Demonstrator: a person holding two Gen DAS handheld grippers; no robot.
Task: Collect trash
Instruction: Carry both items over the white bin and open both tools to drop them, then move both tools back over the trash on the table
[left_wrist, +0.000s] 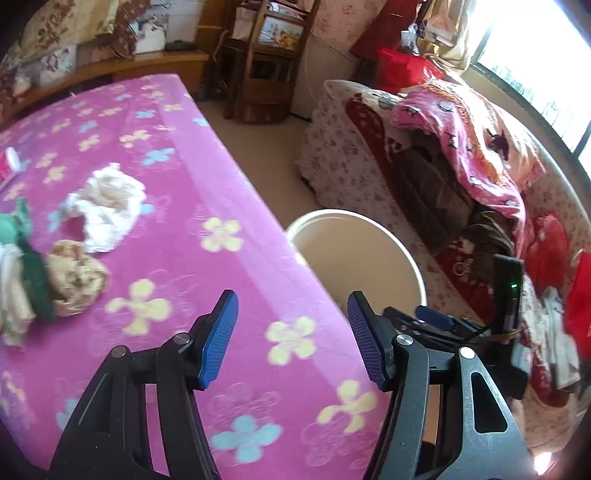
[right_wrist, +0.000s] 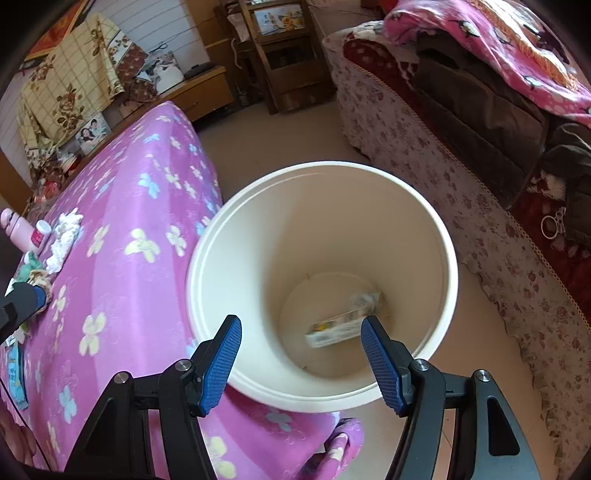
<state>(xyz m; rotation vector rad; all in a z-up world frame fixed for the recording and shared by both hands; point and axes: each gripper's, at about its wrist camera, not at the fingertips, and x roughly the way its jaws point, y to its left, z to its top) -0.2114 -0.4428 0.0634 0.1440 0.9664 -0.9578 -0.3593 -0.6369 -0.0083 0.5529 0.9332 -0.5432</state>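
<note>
Pink flowered cloth (left_wrist: 166, 206) covers the table in a cluttered living room, and the trash still to collect lies at its far left: a white crumpled tissue (left_wrist: 107, 206), a tan wad (left_wrist: 75, 277) and green scraps. Just off the table's right edge stands the white bucket (right_wrist: 207, 266), placed for easy drops. The right gripper (right_wrist: 301, 362) hangs over it, jaws apart and empty; only this view shows a blurred carton, probably, at the bottom (right_wrist: 341, 326). The left gripper (left_wrist: 293, 339) is half-open, empty, over the cloth.

The carton (right_wrist: 341, 326) in the bucket (right_wrist: 236, 236) is blurred, its print unreadable.
</note>
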